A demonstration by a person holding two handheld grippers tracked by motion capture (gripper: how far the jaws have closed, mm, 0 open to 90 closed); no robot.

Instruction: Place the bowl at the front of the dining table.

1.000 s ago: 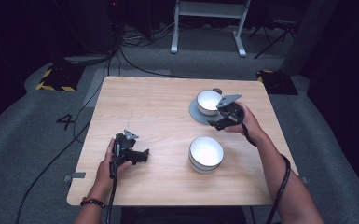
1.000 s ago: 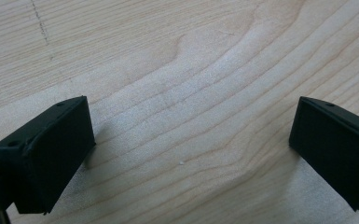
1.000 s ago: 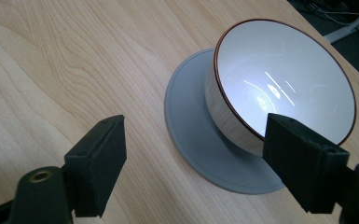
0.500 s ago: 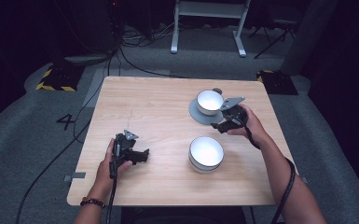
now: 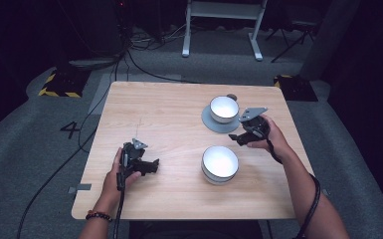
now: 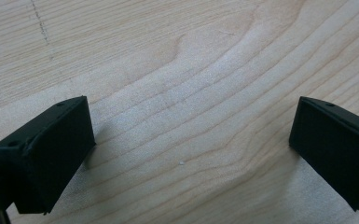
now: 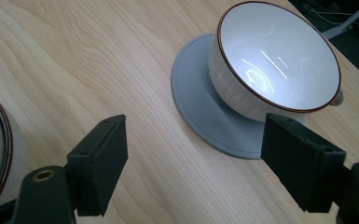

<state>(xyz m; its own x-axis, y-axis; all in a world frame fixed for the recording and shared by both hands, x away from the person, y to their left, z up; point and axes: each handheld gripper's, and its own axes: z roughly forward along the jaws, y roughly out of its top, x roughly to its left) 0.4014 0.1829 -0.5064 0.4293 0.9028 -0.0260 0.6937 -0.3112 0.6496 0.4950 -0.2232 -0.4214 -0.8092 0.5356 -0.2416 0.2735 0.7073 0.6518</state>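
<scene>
Between the earlier pictures and this one, the right tool (image 5: 239, 137) had drawn back a little from the cup (image 5: 224, 109) toward the person's side, while the left tool (image 5: 151, 166) had kept its place. That cup, white with a thin brown rim, sat upright on a grey saucer (image 5: 210, 121) at the far right of the tabletop (image 5: 159, 107), its mouth facing straight up. Being round, it had no long axis to speak of; only a small handle, just visible behind its far side, gave it a direction, away from the person. From the right gripper view the cup (image 7: 275, 60) stood off-centre on the saucer (image 7: 193, 95), ahead of wide-parted jaws that held nothing. A second white bowl (image 5: 220, 163) sat nearer the person, just beside the right tool. The left tool (image 6: 186, 140) rested low over bare wood, jaws spread and empty too.

I judged the risk to lie in the approach: coming in from this angle, a jaw could catch the saucer's lip and slide cup and saucer together, or pinch the thin wall and tip it. The near bowl might also be knocked by the wrist.
</scene>
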